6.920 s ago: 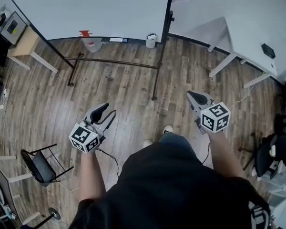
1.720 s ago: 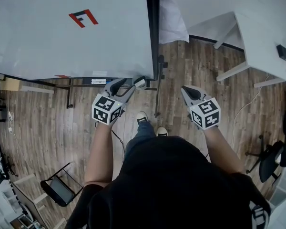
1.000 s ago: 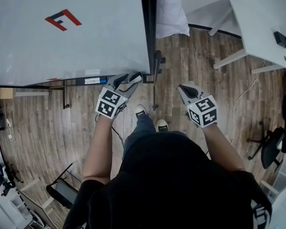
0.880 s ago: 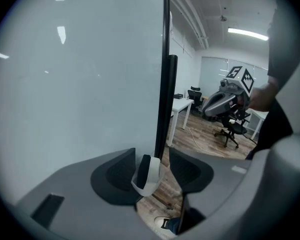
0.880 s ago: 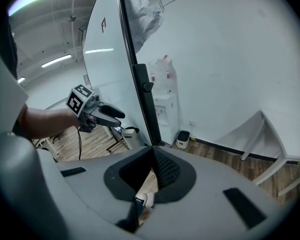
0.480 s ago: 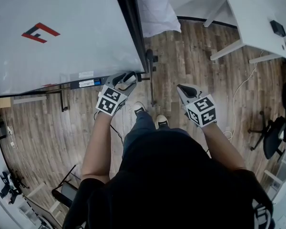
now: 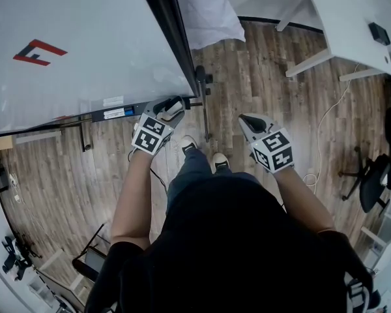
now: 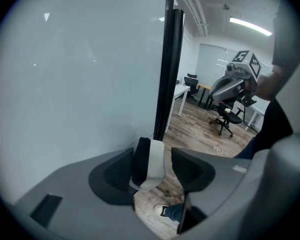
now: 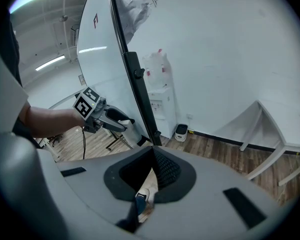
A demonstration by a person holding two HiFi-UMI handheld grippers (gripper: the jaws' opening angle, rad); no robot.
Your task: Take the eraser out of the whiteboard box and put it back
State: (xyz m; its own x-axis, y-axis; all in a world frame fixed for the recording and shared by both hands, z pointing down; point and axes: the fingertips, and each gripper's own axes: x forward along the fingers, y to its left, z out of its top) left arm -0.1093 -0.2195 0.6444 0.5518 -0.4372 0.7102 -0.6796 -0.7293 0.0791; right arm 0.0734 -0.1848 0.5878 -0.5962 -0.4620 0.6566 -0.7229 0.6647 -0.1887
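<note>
As L gripper straddles eraser, jaws apart

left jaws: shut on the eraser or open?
Open. The left gripper straddles the eraser: it touches one jaw, with floor showing between it and the other.

**Eraser half covered, whiteboard cut off**

The whiteboard runs off the top and left edges. At its lower right corner the left gripper covers most of the eraser, and no box can be made out there. The label on its bottom edge is too small to read.
</note>
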